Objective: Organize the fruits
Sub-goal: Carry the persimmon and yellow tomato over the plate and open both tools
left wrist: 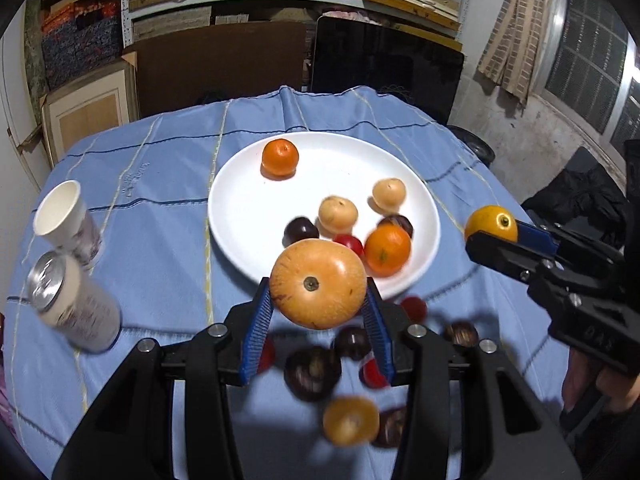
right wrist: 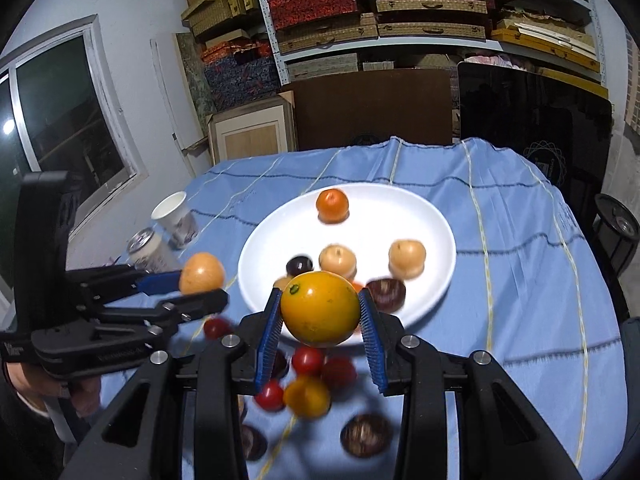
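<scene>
My left gripper point(left wrist: 318, 304) is shut on a large tan fruit point(left wrist: 318, 283) and holds it above the near rim of the white plate point(left wrist: 248, 200). My right gripper point(right wrist: 320, 320) is shut on a yellow-orange fruit point(right wrist: 320, 307), also above the plate's near rim point(right wrist: 400, 208). The plate holds an orange point(left wrist: 280, 157), two small tan fruits point(left wrist: 338, 213), dark fruits point(left wrist: 301, 230) and another orange point(left wrist: 387, 249). Several red, dark and yellow fruits point(right wrist: 307, 396) lie on the blue cloth below the grippers. Each gripper shows in the other's view: the right one point(left wrist: 494, 236), the left one point(right wrist: 196, 288).
A white paper cup point(left wrist: 66, 220) and a drink can point(left wrist: 74, 304) stand on the blue tablecloth point(left wrist: 160, 168) left of the plate. Shelves of boxes point(right wrist: 360, 12) and leaning boards stand behind the table. A dark stool point(right wrist: 616, 232) is at the right edge.
</scene>
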### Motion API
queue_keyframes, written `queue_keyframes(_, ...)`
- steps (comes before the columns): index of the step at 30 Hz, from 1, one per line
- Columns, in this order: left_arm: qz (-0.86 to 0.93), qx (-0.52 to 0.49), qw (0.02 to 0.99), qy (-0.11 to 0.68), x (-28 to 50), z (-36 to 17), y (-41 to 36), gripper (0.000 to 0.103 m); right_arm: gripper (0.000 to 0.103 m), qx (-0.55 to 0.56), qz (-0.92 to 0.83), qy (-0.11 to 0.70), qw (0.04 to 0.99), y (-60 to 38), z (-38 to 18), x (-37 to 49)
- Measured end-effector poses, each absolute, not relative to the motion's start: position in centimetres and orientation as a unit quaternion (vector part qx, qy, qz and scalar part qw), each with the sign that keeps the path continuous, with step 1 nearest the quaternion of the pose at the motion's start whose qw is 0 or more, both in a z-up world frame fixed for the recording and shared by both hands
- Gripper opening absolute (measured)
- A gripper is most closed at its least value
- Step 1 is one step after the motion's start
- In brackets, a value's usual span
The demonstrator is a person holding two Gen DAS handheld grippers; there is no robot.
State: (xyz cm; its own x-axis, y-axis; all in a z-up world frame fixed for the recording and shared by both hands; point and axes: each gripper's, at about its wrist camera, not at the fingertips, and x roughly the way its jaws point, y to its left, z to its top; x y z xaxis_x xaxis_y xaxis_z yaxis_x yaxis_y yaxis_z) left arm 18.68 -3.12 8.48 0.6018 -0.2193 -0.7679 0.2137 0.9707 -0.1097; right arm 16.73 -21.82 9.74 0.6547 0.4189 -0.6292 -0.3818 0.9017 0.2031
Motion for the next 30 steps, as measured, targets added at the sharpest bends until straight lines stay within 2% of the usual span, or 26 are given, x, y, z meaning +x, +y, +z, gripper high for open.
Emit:
queue_keyframes(9,-0.091,-0.011,0.884,0.458,24.8,5.7,-3.1,0.044,0.038,0.035,0.199,0.384,0.901,-20.3,6.9,22.8)
queue_keyframes(25,-0.065,-0.020,0.876,0.477,27.6,3.2,-3.0,0.044,0.039,0.052,0.180,0.411,0.892,-20.1,3.9,25.7)
queue_keyframes(27,-0.061,-0.018,0.875,0.480,27.9,3.0,-3.0,0.044,0.043,0.050,0.182,0.418,0.889,-20.0,3.7,25.9)
queue_keyframes(28,-0.061,-0.019,0.874,0.482,28.1,2.9,-3.0,0.044,0.048,0.049,0.184,0.422,0.887,-19.9,3.5,26.1)
queue_keyframes(29,-0.063,-0.023,0.872,0.485,28.4,2.8,-3.0,0.044,0.060,0.049,0.181,0.424,0.886,-19.9,3.4,26.1)
queue_keyframes(30,-0.065,-0.026,0.870,0.489,28.5,2.7,-3.0,0.046,0.062,0.051,0.178,0.424,0.886,-20.0,3.4,26.0)
